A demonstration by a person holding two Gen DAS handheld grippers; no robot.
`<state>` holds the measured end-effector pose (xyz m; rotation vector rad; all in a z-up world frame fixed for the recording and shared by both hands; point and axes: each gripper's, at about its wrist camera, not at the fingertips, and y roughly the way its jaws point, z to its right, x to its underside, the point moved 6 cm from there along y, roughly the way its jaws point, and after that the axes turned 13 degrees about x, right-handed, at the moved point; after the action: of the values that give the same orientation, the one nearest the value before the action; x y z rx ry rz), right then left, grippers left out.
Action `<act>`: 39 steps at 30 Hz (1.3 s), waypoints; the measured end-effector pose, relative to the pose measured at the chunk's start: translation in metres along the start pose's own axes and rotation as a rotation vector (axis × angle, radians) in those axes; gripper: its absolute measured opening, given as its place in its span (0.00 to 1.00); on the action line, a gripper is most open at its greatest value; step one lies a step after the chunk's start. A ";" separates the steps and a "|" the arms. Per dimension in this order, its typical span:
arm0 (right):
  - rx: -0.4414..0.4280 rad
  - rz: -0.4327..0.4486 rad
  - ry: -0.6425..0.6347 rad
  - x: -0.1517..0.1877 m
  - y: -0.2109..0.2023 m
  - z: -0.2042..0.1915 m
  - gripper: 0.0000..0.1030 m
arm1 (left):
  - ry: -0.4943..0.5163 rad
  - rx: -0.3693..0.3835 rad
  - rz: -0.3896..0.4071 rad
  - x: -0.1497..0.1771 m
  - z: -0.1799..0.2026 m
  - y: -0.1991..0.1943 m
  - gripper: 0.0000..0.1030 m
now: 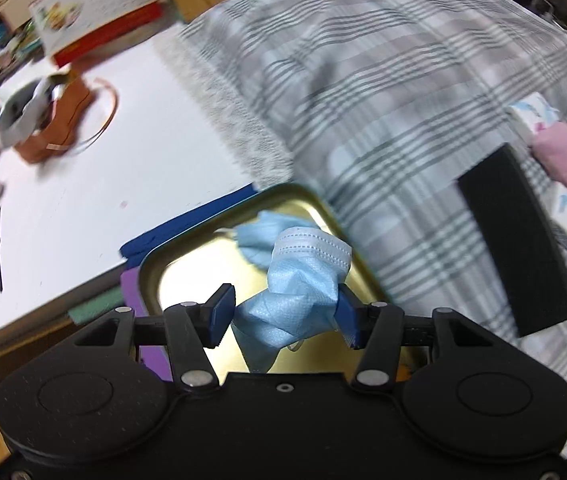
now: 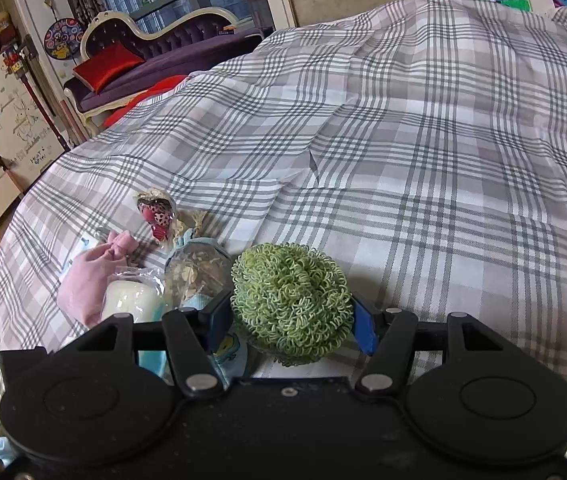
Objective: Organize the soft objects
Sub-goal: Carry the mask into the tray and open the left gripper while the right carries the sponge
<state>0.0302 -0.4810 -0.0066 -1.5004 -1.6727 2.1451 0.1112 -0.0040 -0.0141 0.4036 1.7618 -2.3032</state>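
- Plaid sheet (image 2: pixel 423 152) spread across a bed, purple sofa (image 2: pixel 155 52) at 11 o'clock behind; white table (image 1: pixel 95 168) alongside in the left wrist view.
- Blurred throughout on the left side; black block (image 1: pixel 519 236) at 3 o'clock hard to identify, gold tray (image 1: pixel 187 264) partly hidden by the gripper body.
- Left gripper (image 1: pixel 283 312) apart, crumpled blue mask (image 1: pixel 299 280) against its right pad only, over the tray.
- Right gripper (image 2: pixel 289 316) clamped on green curly scrubber (image 2: pixel 291 300), round and springy.
- Pink cloth (image 2: pixel 91 276) and bagged items (image 2: pixel 195 272) at 10 o'clock, half cut off.
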 end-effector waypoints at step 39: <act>-0.547 0.034 -0.763 0.181 -0.182 -0.241 0.60 | -0.157 0.088 -0.051 0.020 -0.040 0.008 0.58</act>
<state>0.0081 -0.1311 0.0256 -0.7618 -2.6460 2.6113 0.0988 0.0322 -0.0373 0.1889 1.6194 -2.3819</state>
